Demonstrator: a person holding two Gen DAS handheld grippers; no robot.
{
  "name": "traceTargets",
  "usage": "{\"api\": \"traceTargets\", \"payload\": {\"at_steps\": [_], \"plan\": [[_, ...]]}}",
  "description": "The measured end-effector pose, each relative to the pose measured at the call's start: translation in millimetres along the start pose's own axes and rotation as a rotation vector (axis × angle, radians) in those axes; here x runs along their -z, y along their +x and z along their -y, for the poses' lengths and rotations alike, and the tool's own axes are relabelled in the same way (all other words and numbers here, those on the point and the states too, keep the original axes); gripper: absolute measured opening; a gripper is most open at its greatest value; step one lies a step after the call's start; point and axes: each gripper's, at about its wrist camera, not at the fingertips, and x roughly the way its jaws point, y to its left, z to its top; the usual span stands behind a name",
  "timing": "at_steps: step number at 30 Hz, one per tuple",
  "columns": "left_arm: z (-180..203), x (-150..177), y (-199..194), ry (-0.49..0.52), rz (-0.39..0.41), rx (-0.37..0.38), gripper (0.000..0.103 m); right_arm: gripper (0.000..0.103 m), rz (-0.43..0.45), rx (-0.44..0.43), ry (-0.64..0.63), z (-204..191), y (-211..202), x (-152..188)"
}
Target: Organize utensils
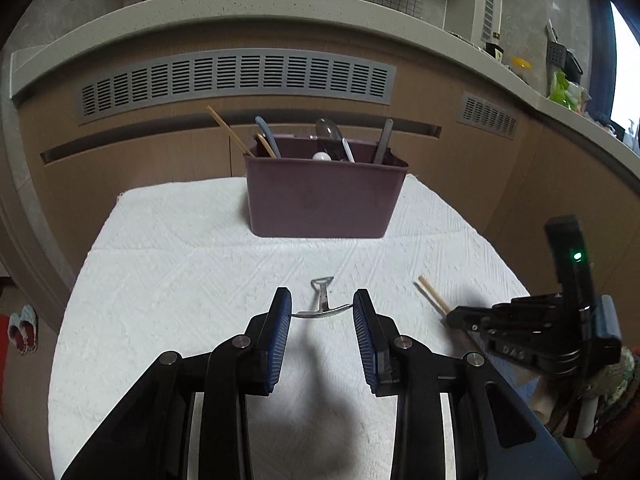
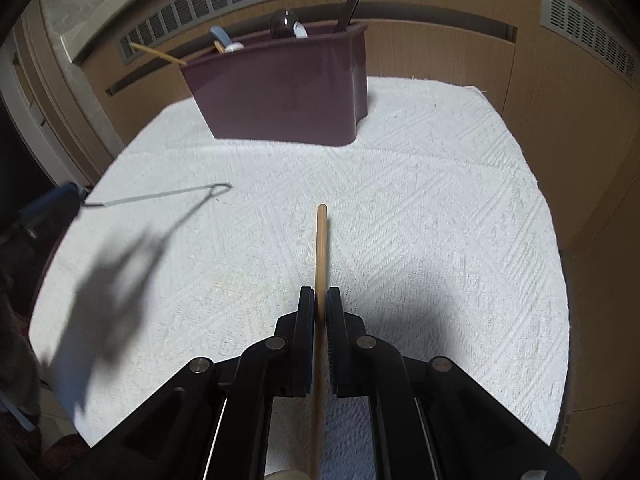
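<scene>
Left hand-held gripper (image 1: 322, 304): jaws partly closed, pinching the crossbar of a small metal tool (image 1: 320, 306). Looks like a peeler or opener, can't say which. Pads touch the bar's ends, and its stem runs straight ahead toward the bin (image 1: 324, 200). In the right wrist view the tool casts its shadow well below itself, so I judge it's lifted clear of the cloth (image 1: 180, 260).

Right hand-held gripper (image 2: 320, 308): clamped on a chopstick (image 2: 321, 248), long axis in line with the fingers, free end pointing at the bin.

Bin sits at the table's far edge, centred, dead ahead of both hands, with utensils already standing in it, including another chopstick (image 1: 228, 130) at its left end. Neither hand is clearly nearer. Likely next: carry forward, tip each piece end-down over the rim.
</scene>
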Motion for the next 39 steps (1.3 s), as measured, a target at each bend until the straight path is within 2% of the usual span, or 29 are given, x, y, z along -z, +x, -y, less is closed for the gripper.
{"api": "traceTargets", "payload": {"at_steps": [2,9,14,21,27,29,31,35,39], "plan": [[0,-2,0,-0.006,0.003,0.003,0.033,0.007,-0.026,0.014,-0.015,-2,8,-4],[0,-7,3,-0.014,-0.005,0.003,0.032,0.006,-0.028,0.029,-0.054,-9,19,-23],[-1,-9,-3,-0.025,-0.003,0.001,0.032,0.006,0.084,0.006,-0.053,-14,-16,-28],[-2,-19,-22,-0.034,0.041,-0.007,0.031,0.006,0.235,-0.031,-0.013,-8,-68,-37],[-4,-28,-32,-0.041,0.067,0.004,0.029,0.006,0.294,-0.052,-0.016,-11,-88,-43],[-6,-29,-34,-0.046,0.072,0.007,0.015,0.006,0.303,-0.051,-0.015,-13,-90,-43],[-7,-31,-35,-0.048,0.076,0.003,0.014,0.006,0.31,-0.048,-0.019,-14,-93,-43],[-7,-32,-35,-0.043,0.075,0.012,0.006,0.006,0.316,-0.044,-0.025,-16,-92,-42],[-8,-32,-35,-0.048,0.076,0.029,0.004,0.006,0.315,-0.044,-0.03,-15,-92,-40]]}}
